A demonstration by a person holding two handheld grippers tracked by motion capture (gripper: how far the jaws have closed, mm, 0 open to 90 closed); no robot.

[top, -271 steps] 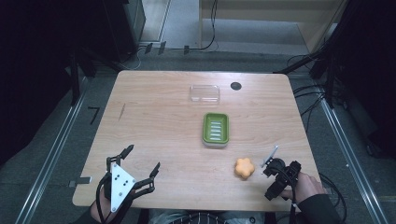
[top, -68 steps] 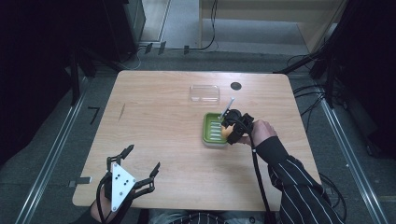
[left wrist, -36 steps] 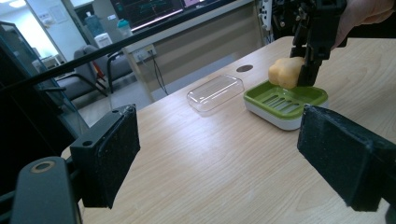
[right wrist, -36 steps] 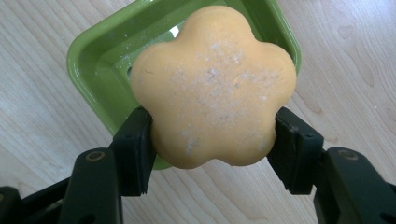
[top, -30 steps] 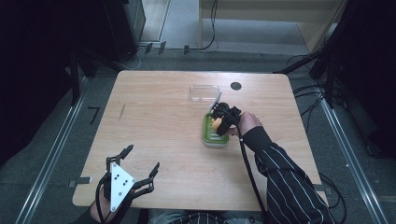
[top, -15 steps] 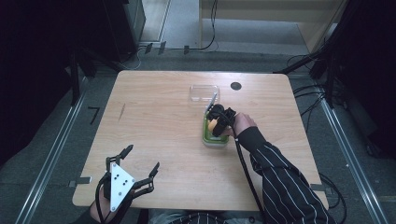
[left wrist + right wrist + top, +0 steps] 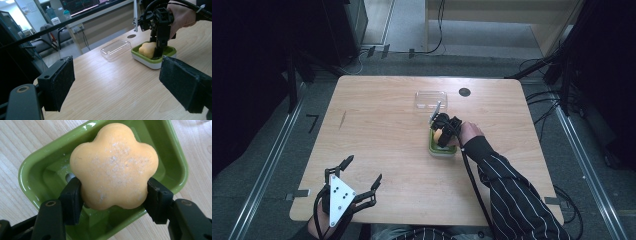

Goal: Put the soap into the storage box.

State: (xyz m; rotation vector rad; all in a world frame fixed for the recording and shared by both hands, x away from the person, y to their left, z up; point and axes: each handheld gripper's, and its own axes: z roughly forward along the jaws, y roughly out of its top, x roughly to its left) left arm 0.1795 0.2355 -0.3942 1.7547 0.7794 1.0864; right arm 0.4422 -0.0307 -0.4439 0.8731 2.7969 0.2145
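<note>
Both jaws pinch flower-shaped soap flat-side-up over green dish.

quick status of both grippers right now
Left gripper: open, holding nothing, at the table's near edge.
Right gripper: shut on the flower-shaped soap, over the green dish.

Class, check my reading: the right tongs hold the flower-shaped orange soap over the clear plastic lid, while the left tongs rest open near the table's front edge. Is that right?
One thing is wrong: the right tongs hold the soap over the green dish, not the clear lid, as the right gripper view shows. The left tongs do rest open near the front edge.
</note>
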